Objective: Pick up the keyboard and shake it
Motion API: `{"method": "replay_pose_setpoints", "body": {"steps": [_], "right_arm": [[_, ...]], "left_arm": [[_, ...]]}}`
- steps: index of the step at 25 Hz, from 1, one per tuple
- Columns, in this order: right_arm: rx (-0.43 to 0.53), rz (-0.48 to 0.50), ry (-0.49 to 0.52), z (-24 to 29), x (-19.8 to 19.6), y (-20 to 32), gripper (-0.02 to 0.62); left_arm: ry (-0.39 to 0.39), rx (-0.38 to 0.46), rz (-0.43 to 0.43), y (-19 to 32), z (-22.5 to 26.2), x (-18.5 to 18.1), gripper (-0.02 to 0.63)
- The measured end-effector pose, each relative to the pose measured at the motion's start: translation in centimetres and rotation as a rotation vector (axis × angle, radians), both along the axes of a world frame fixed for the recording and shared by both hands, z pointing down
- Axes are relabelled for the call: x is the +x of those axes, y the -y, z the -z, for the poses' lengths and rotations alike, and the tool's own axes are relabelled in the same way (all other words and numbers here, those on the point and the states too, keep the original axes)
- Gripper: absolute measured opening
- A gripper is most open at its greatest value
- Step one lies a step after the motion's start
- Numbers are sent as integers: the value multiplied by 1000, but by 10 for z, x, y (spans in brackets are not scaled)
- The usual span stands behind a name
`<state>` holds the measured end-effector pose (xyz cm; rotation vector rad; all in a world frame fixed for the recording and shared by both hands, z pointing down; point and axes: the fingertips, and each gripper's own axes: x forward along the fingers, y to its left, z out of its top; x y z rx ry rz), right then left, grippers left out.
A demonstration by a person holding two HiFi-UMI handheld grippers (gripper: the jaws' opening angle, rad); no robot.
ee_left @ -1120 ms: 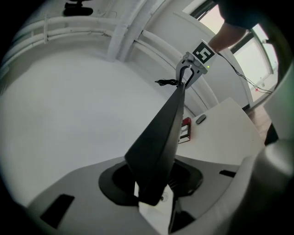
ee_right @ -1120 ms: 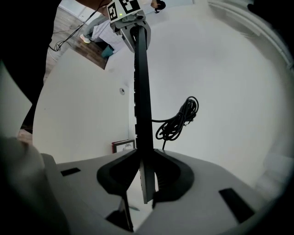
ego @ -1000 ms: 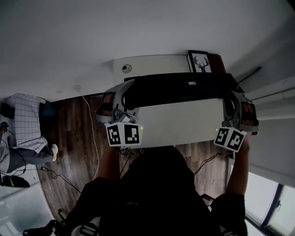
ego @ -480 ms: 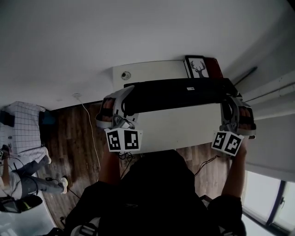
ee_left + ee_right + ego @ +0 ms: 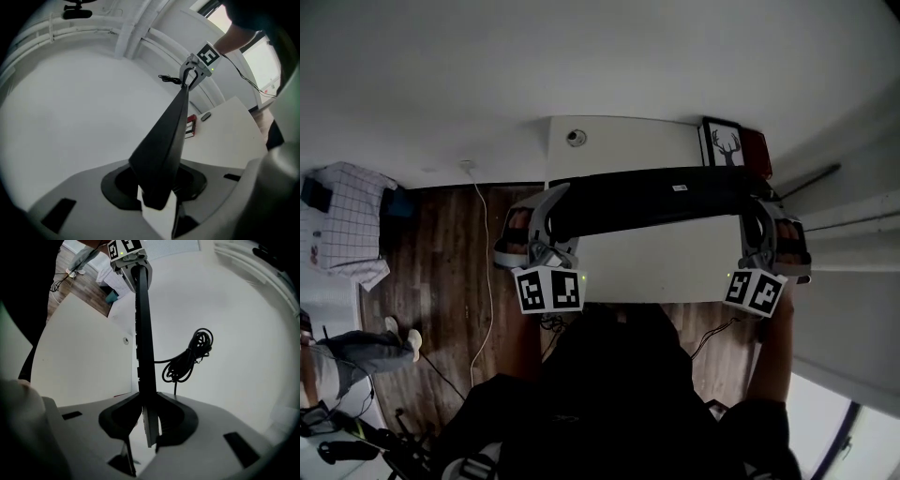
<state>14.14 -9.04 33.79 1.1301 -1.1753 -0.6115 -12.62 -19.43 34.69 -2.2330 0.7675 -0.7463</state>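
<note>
Keyboard (image 5: 661,197) is off the white surface (image 5: 656,258) and hangs in the air above it, spanning between the two grippers. Left gripper (image 5: 553,208) has its fingers pinching the left end; right gripper (image 5: 761,211) has its fingers pinching the right end. In both gripper views the board runs edge-on straight out from between the pads, which press on either face. One grip at each end makes sense: a long, thin board held only at one end would sag or twist when shaken. The face toward the head camera is plain with a small label, so it reads as the underside, with the keys turned toward the surface — probably so loose bits fall out. Its cable (image 5: 190,359) dangles in a loose coil off the far side, free of both grips. A deer picture (image 5: 725,145) and a small round object (image 5: 575,138) sit at the back of the surface, well clear of the swing. Lift looks done — shaking is the step in hand.
</note>
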Motion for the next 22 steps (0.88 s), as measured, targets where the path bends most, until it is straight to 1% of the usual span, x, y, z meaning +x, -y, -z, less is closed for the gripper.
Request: {"method": "replay_pose_setpoints", "body": {"steps": [3,7,11,14,19,22], "right_arm": [[-16,70,4,8,-19,6,107],[-9,163,18,-5,-18,41,106],[14,271,22,6,-35,65,107],[57,328,33,16,-45,74,107],[164,401,52,37,-55,82,107],[191,422,57,45,-59,88,107]], "left_arm": [[6,-13,78,-15,8,-26,144],[19,-20,178,-6,-1,-32,144],[22,-5,289,-14,12,-54,144],[26,33,344,-23,27,-65,144],[44,144,414,-33,58,-74,144],[37,155,435,-30,67,-80,146]]}}
